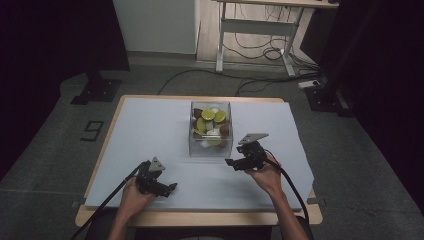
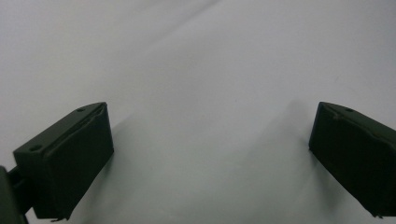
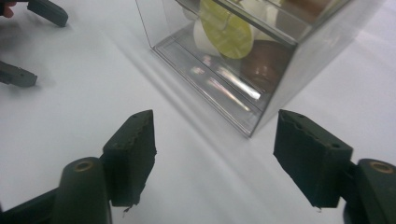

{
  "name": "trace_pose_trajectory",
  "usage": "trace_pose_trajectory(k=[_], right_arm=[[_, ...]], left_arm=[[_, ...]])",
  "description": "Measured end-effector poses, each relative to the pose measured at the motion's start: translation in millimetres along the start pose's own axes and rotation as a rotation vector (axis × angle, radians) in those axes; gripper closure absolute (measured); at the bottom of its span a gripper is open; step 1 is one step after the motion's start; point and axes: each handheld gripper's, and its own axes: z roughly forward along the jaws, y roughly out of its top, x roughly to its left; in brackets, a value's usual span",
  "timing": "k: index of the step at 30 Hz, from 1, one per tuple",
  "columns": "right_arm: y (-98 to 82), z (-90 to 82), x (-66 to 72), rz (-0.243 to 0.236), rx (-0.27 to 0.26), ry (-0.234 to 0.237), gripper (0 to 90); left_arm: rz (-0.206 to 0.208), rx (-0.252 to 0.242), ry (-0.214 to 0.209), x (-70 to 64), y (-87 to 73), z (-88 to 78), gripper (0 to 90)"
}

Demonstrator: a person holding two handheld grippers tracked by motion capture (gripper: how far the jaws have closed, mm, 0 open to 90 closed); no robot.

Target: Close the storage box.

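Two tools: the left tool [image 1: 172, 188] and right tool [image 1: 229, 162] are held released, empty.
Box [image 1: 210, 145]: should be approached squarely, walls gripped gently, fruit slices [image 1: 208, 114] kept unspilled.

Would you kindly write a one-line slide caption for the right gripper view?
Right gripper, jaws open and empty, faces a corner of the clear box of yellow-green, white and brown pieces on the white table cover.
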Motion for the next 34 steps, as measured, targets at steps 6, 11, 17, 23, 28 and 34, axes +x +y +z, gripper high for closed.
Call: trace_pose_trajectory(k=[6,11,17,23,28,34], right_arm=[[-9.2,-11.1,-3.8,-0.013,0.006,-0.031,22.8],[-21.0,-20.2,-6.2,-0.02,0.003,-0.046,17.5],[-40.0,-26.7,-11.7,-0.011,0.011,-0.081,14.7],[-69.6,-25.8,-20.3,0.038,0.034,-0.088,13.3],[-94.9,-17.8,-28.5,0.083,0.063,-0.101,11.1],[-108.3,-10.3,-33.7,0.096,0.05,-0.098,5.1]], left_arm=[[0.004,0.002,-0.006,1.3,-1.5,-1.4,0.0],[0.004,0.001,-0.008,1.5,-1.8,-1.5,0.0],[0.002,0.0,-0.01,1.8,-2.0,-1.5,0.0],[0.001,0.0,-0.012,2.0,-2.2,-1.6,0.0],[0.001,0.0,-0.012,2.0,-2.2,-1.6,0.0],[0.002,0.0,-0.01,1.6,-2.4,-1.5,0.0]])
